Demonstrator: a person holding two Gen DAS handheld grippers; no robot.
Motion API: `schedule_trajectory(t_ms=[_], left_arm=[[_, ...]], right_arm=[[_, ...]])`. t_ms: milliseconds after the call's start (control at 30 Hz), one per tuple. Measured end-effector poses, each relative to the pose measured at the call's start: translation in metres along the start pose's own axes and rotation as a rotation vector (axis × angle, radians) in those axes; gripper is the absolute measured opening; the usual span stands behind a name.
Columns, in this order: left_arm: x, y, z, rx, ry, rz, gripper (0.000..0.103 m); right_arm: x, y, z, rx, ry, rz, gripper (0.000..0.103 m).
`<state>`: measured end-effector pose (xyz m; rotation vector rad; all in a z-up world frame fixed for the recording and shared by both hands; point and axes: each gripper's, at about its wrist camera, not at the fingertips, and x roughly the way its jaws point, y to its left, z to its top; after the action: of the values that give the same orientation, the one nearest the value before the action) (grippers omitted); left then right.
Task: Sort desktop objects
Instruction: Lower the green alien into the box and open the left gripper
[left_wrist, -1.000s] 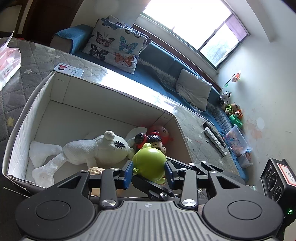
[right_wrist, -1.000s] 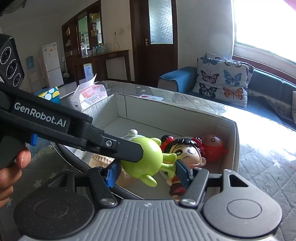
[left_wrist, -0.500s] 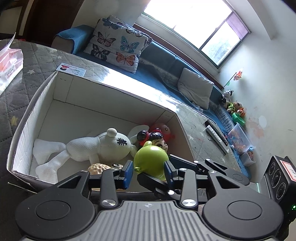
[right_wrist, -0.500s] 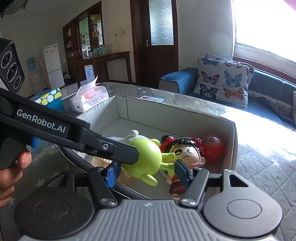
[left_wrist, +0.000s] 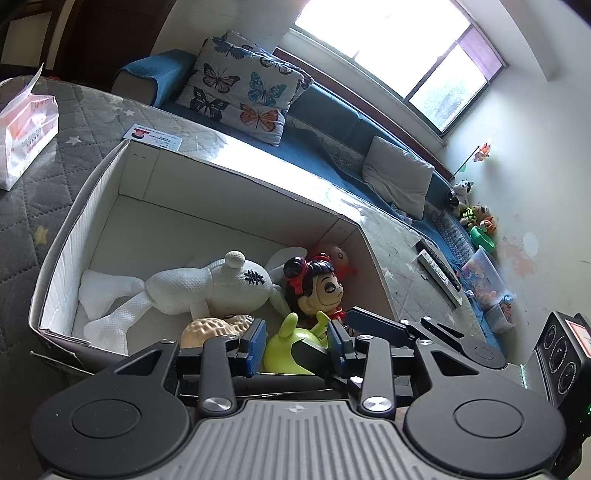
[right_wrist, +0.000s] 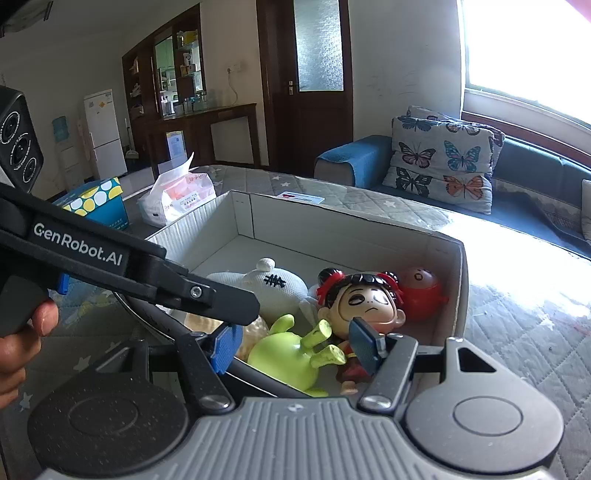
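cardboard box (left_wrist: 110, 184) on the quilted counter (left_wrist: 44, 206), left to right: white plush (left_wrist: 207, 288), tan peanut toy (left_wrist: 210, 328), green toy (right_wrist: 284, 358), red-haired doll (right_wrist: 365, 302), red round toy (right_wrist: 421, 291). left claw (left_wrist: 295, 347) is spread, its blue pads beside the green toy but not pressing it; the toy lies on the box floor at the near wall. right claw (right_wrist: 295, 347) is likewise spread and empty, above the same toy. step in hand, by judgement: release into the box, done. next move calls for lifting both claws clear over the near rim. box's left half offers open room; tissue pack (left_wrist: 26, 136) sits well apart.
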<state>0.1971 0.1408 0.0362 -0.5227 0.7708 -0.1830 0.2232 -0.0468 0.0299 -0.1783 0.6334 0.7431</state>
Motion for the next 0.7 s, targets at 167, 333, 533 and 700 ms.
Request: schedule_trajectory(t_ms=[167,333,533,700], left_arm=[[-0.005,-0.002,-0.002,0.009,-0.007,0.005,0.039],[-0.010,-0.007,-0.005,0.029,-0.018,0.015,0.039],[-0.017,-0.015,-0.012,0.060,-0.028,0.035,0.039],[-0.024,-0.021,-0.019,0.083,-0.043,0.051,0.039]], right_arm=[[-0.004,0.001,-0.001,0.000,-0.005,-0.003,0.066],[-0.010,0.001,-0.003,0.007,-0.017,-0.010,0.073],[-0.020,0.005,-0.007,0.004,-0.029,-0.026,0.079],[-0.029,0.005,-0.011,0.015,-0.037,-0.034,0.084]])
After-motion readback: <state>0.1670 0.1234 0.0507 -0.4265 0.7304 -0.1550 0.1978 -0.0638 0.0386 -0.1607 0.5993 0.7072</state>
